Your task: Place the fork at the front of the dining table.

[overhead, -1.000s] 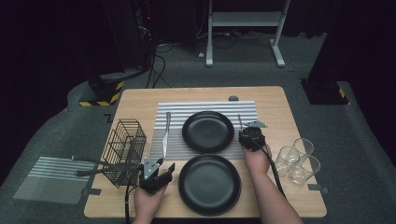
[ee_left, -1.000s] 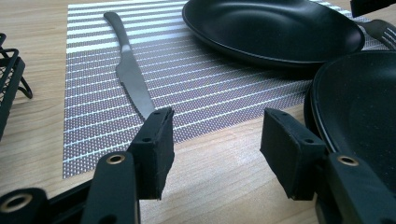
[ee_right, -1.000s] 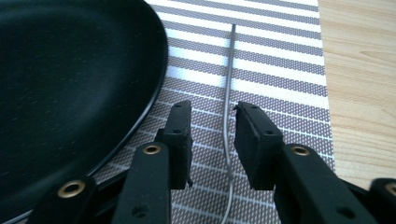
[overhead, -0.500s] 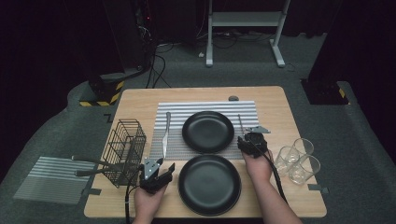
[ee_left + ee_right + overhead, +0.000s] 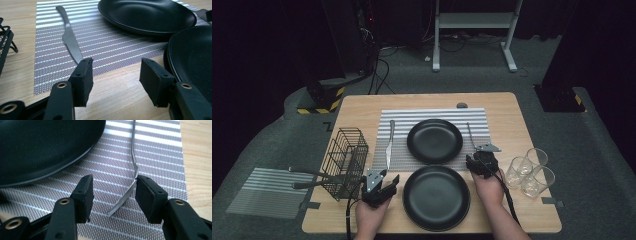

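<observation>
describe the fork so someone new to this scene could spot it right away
Start at the striped placemat in the middle of the wooden table. The fork lies along its right edge, right of the far black plate, tines towards the person. Unlike the knife on the left, it has tines.

In the right gripper view the fork [image 5: 130, 187] has its handle cut off at twelve o'clock, the right pad covering part of its neck; the plate [image 5: 42, 147] runs off past ten o'clock.
</observation>
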Demonstrator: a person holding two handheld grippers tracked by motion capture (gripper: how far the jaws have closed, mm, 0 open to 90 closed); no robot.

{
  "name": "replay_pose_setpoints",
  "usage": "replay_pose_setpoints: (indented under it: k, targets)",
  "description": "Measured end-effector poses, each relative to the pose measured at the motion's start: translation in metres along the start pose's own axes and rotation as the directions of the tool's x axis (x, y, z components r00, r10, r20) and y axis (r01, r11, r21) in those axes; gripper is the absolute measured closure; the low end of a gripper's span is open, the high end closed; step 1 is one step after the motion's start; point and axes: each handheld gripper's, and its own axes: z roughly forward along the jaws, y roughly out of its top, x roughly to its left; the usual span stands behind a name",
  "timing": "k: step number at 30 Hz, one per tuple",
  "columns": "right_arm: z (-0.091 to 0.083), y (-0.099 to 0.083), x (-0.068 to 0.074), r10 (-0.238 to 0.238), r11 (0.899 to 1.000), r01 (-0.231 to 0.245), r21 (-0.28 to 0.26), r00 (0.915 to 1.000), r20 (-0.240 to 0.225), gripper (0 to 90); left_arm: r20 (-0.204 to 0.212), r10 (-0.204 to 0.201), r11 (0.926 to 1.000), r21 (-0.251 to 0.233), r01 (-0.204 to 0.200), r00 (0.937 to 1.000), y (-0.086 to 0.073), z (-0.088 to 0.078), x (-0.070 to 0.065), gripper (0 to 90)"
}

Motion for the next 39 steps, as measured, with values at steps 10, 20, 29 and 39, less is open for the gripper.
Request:
replay_pose_setpoints:
  k: [10, 20, 29, 39]
  targets:
    - [-0.002, -0.013, -0.002, -0.001, 1.000, 0.001, 0.006, 1.0000, 0.005, 57.2, 0.012, 0.026, 0.9997, 0.002, -0.026, 0.9996, 0.001, 0.000, 0.002, 44.0]
    - [-0.002, -0.017, 0.000, -0.006, 1.000, 0.006, 0.008, 1.0000, -0.004, 66.9, 0.013, 0.024, 0.9997, 0.001, -0.024, 0.9996, 0.001, 0.000, 0.002, 44.1]
    - [-0.001, -0.014, 0.003, -0.006, 1.000, 0.006, 0.013, 0.9994, -0.034, 68.9, 0.013, 0.024, 0.9997, 0.002, -0.024, 0.9996, 0.001, 0.000, 0.002, 44.1]
    - [-0.009, -0.010, 0.004, -0.015, 1.000, 0.014, -0.018, 0.9991, -0.040, 63.2, 0.016, 0.026, 0.9996, 0.006, -0.026, 0.9995, 0.001, 0.000, 0.002, 44.1]
